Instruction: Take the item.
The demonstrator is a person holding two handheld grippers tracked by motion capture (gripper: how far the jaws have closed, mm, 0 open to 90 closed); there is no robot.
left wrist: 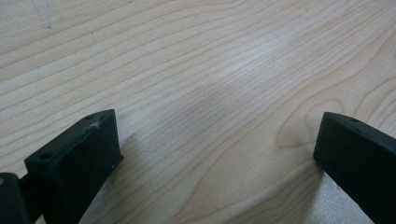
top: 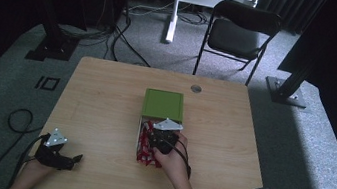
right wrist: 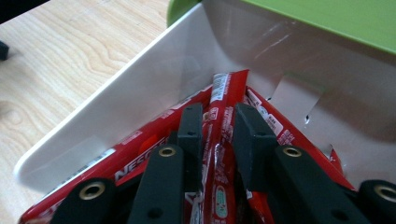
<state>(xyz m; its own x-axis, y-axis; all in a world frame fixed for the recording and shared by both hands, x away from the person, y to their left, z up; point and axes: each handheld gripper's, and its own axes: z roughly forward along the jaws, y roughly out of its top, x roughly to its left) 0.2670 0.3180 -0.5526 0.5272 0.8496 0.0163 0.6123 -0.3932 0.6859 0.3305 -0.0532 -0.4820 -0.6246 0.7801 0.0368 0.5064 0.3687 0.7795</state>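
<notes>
The right gripper (right wrist: 218, 135) reaches down into an open white box (right wrist: 116, 112) near the middle of the wooden table (top: 102, 115), its 2 jaws closed narrowly around 1 red sachet stick (right wrist: 222, 107). The stick runs straight up between the jaws, its long axis in line with them, and its far end points at the back wall of the box, just under the raised green lid (right wrist: 327, 18). More red sticks (right wrist: 135, 154) lie packed beneath and to either side of the gripped one, fanning a little apart toward the back wall.

On the stick to the left of the jaws, white letters read "NESC", the rest hidden by the gripper. The gripped stick has a white label with small print near its far end and a green mark lower down; both are too small to read.

In the high view the box (top: 141, 143) lies with its green lid (top: 164, 105) folded open on the far side, and the right gripper (top: 164, 137) sits over the red sticks (top: 145, 154).

The left gripper (top: 77, 158) rests on the table at the near left corner, well apart from the box. Its jaws stand wide open over bare wood (left wrist: 210, 93), holding nothing.
</notes>
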